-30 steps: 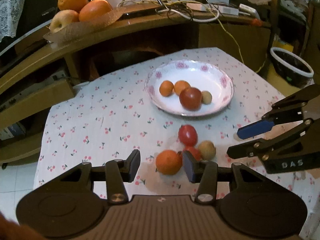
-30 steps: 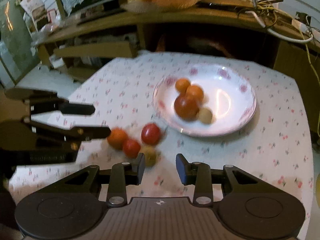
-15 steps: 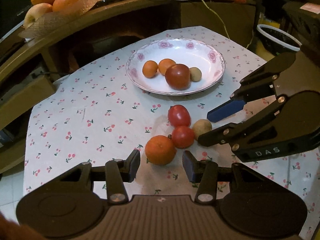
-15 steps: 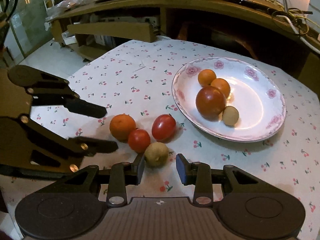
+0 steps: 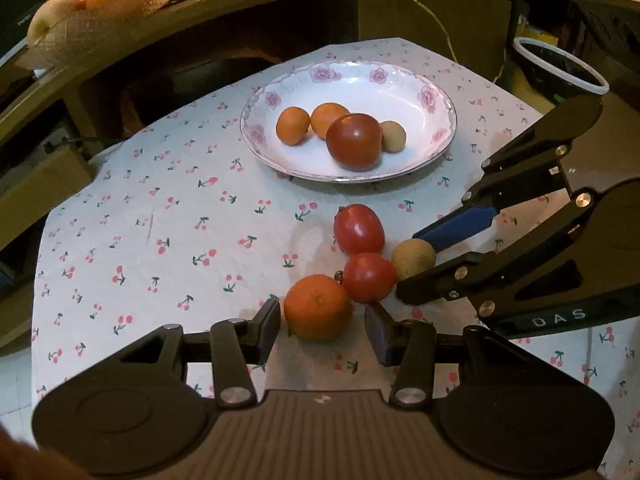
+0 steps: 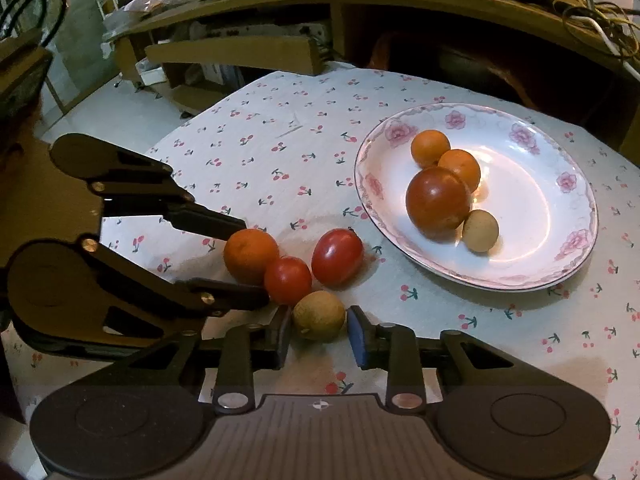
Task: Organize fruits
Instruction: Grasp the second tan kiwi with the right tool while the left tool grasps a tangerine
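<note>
Closing the right gripper (image 6: pixel 318 334) on the small round tan fruit (image 6: pixel 319 315) lying on the cherry-print tablecloth (image 6: pixel 280 152), pads not quite pressing, while keeping the left gripper (image 5: pixel 322 330) apart around the round orange tangerine (image 5: pixel 318 307), squeezing gently before lifting toward the flowered white plate (image 6: pixel 560 256).

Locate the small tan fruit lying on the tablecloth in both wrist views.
Left wrist: tan fruit right of centre, between the right tongs tips, beside two tomatoes.
Right wrist: tan fruit bottom centre, between that camera's own fingers.
Shared landmark: floral plate, beyond the fruit in both.
</note>
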A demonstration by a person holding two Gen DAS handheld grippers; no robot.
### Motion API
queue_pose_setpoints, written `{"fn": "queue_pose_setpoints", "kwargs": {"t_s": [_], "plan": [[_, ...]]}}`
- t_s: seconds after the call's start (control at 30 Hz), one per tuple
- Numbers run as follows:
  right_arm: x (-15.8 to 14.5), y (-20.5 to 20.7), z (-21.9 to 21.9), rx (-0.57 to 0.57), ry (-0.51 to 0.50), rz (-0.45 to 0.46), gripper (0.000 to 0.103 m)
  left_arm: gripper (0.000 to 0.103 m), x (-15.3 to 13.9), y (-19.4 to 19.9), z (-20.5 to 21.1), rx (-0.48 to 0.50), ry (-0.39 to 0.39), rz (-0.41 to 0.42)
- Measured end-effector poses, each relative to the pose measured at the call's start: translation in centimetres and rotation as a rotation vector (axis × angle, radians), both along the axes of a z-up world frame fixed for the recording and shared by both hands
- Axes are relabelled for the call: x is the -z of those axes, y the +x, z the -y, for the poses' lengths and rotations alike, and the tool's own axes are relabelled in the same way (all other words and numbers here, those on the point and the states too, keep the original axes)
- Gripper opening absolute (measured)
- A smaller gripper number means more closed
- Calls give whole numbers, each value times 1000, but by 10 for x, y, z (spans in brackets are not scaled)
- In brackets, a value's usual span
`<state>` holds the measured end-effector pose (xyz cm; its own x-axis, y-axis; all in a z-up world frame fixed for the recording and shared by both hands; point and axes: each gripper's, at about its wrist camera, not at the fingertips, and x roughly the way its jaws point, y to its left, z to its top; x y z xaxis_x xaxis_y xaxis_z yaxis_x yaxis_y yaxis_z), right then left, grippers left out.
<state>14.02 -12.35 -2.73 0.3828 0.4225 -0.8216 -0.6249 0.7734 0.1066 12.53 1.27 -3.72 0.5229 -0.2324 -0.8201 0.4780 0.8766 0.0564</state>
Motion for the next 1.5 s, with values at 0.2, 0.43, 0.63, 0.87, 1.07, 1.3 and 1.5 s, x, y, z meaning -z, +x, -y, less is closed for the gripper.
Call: {"fn": "queue_pose_setpoints", "kwargs": {"t_s": [0.2, 0.43, 0.63, 0.87, 1.07, 1.3, 1.5], "plan": [[-2, 1, 1, 2, -6, -7, 28, 47, -2, 0, 1, -1, -17, 1], [-10, -3, 18, 37, -28, -6, 28, 42, -7, -12, -7, -13, -22, -16], [-10, -10, 31, 42, -44, 1, 28, 42, -6, -17, -5, -7, -3, 1], [-5, -6, 32, 56, -40, -9, 28, 46, -1, -4, -2, -6, 17, 33], [-4, -8, 33, 46, -39, -4, 29, 45, 2, 0, -1, -8, 10, 37], [-4, -8, 32, 46, -45, -1, 28, 38, -2, -9, 1, -20, -22, 8], [-10, -15, 32, 25, -59, 1, 28, 38, -12, -28, 8, 36, -36, 13]]}}
